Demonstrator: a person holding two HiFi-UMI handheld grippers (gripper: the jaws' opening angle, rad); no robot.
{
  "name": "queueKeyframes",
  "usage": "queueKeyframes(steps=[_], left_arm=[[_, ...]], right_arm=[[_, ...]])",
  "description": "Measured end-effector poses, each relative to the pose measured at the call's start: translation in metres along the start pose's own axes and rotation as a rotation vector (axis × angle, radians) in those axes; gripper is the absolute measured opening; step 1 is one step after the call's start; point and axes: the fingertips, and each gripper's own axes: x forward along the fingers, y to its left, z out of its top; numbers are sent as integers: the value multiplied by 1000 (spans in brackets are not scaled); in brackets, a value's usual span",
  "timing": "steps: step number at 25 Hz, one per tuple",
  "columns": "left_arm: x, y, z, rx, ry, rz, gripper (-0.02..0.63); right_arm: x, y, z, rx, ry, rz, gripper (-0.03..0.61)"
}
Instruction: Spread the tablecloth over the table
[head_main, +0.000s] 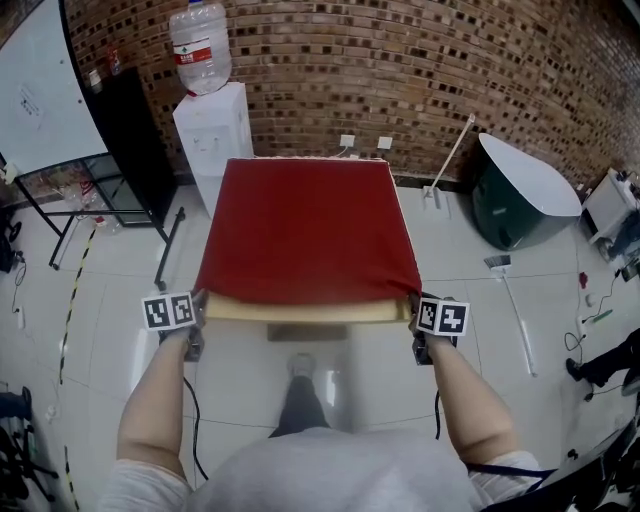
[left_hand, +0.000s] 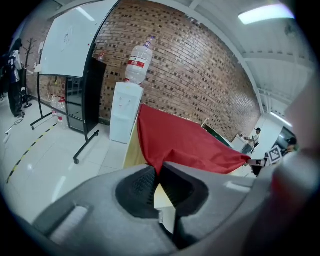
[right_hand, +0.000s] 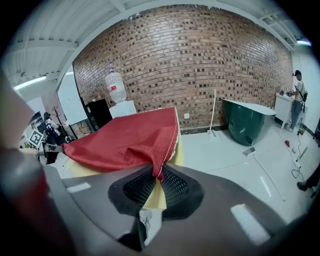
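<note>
Red tablecloth (head_main: 305, 225) is draped over the counter, which is pretty much hidden under it. The far edge sits up by the water dispenser (head_main: 213, 130) and the brick wall (head_main: 420, 60). The near edge is stretched between the two grippers. The left gripper (left_hand: 156, 172) has its fingers clamped on the left corner, and the right gripper (right_hand: 159, 176) is pinching the right corner the same way. A pale yellow layer shows under the red along that edge and runs between the fingers too.
</note>
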Motion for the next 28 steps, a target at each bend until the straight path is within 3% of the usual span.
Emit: queueKeyframes(steps=[16,28], left_arm=[[0,17,-56,-53,66,-13,8],[-9,39,-84,-97,76,8,64]], right_arm=[[4,-4,-52,42,70,5,38],[1,-16,-84,70,106,32,112]])
